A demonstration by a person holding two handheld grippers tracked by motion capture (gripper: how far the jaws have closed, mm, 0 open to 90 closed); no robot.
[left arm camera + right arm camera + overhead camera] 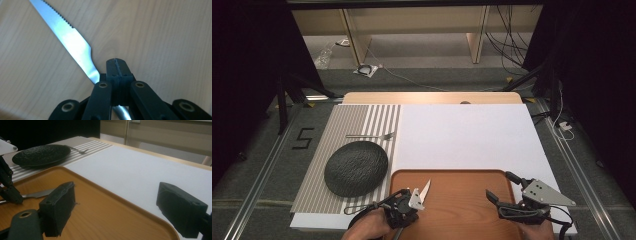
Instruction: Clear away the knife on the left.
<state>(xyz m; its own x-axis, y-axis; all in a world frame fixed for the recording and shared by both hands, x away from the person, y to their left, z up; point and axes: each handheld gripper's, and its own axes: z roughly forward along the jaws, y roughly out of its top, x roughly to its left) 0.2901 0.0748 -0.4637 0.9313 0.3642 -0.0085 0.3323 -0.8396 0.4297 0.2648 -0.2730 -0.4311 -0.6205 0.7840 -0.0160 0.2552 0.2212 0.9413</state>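
Serrated steel table knife [75,45] sits pinched in the left gripper [404,200] over the brown wooden tray [462,205], blade toward one o'clock; right gripper [503,191] spread, idle. Placement apparently remains.

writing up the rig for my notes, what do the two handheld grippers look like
Both are black. The left gripper and right gripper each carry a grey three-cornered plate with small holes on top. Linkage arms have brass-coloured pivot rings. The right one's fingers are blocky black pads. A black cable loops from the left.

Wooden table [432,97] under white sheet [467,135], striped mat [347,125], wooden tray [462,210].
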